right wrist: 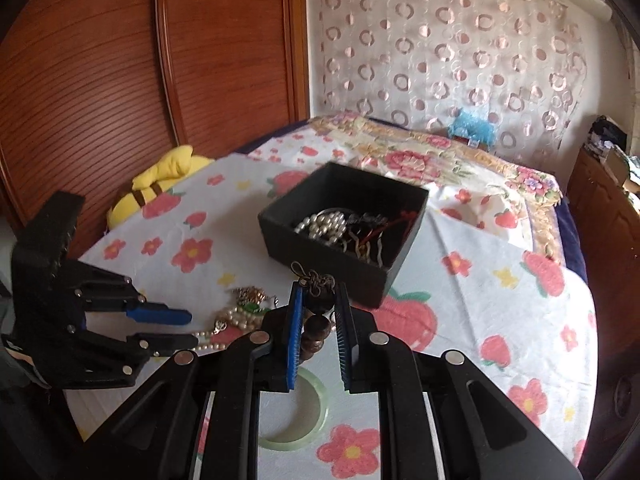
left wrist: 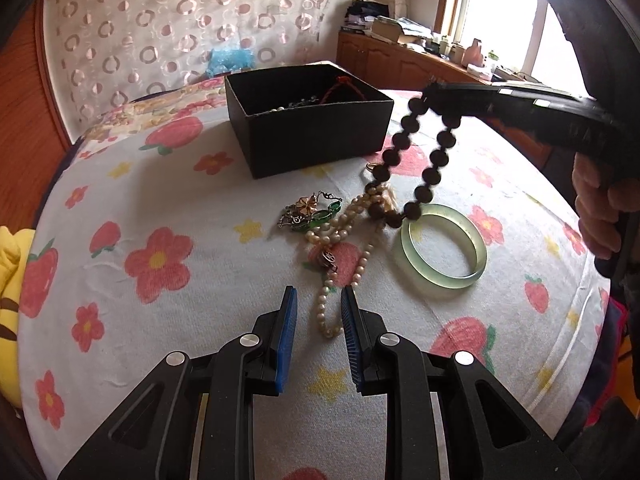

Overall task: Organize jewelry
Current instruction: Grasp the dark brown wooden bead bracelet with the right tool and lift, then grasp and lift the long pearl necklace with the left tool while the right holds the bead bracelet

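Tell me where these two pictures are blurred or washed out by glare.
Left wrist view: the window is blown out white, and the dark bead bracelet hanging from the right gripper is motion-blurred. Right wrist view: evenly lit, no glare; edges bend from fisheye.

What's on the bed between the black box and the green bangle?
In the left wrist view, between the black box and green bangle, a small ring lies beside hanging dark beads.

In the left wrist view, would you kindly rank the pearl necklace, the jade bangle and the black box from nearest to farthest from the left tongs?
1. Pearl necklace: its end lies between the left tongs.
2. Jade bangle: ahead, to the right.
3. Black box: farthest, straight ahead.
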`<move>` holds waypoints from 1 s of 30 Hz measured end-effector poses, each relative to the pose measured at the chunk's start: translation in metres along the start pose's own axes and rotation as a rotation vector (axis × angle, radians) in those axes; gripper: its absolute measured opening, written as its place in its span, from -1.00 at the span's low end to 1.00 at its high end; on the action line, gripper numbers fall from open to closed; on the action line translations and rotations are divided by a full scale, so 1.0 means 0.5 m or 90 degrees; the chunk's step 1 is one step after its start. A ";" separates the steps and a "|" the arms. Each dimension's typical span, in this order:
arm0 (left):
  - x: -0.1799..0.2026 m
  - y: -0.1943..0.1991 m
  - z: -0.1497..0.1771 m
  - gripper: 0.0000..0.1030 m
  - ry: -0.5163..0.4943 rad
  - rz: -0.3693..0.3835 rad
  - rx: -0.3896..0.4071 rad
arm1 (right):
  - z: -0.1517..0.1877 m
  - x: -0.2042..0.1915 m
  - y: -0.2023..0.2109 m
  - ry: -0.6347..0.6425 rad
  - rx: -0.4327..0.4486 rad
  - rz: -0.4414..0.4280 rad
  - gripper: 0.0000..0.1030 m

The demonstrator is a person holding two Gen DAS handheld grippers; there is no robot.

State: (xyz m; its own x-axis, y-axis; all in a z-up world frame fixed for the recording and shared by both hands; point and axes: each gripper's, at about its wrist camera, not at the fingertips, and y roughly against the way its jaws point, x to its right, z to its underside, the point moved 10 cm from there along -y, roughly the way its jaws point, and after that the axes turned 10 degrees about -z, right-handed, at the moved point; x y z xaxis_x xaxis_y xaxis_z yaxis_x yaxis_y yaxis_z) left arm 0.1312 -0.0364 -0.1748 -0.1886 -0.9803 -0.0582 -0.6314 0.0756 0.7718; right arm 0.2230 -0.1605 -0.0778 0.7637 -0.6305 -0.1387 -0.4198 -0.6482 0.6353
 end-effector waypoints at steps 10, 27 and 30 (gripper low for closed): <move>-0.011 -0.017 -0.006 -0.93 0.004 0.000 -0.008 | -0.015 0.026 0.047 0.008 0.024 0.042 -0.67; -0.019 0.069 -0.067 -0.94 0.018 0.002 0.061 | 0.009 0.041 0.045 -0.009 0.019 0.039 -0.67; -0.021 0.098 -0.092 -0.94 0.022 0.003 0.084 | 0.009 0.043 0.046 -0.014 0.020 0.036 -0.67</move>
State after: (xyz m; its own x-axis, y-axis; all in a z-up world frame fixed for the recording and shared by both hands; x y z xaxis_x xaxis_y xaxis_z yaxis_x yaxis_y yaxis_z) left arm 0.1368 -0.0307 -0.1072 -0.1675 -0.9854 -0.0310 -0.7248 0.1018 0.6814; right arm 0.2275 -0.1909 -0.0694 0.7276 -0.6755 -0.1199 -0.4778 -0.6243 0.6180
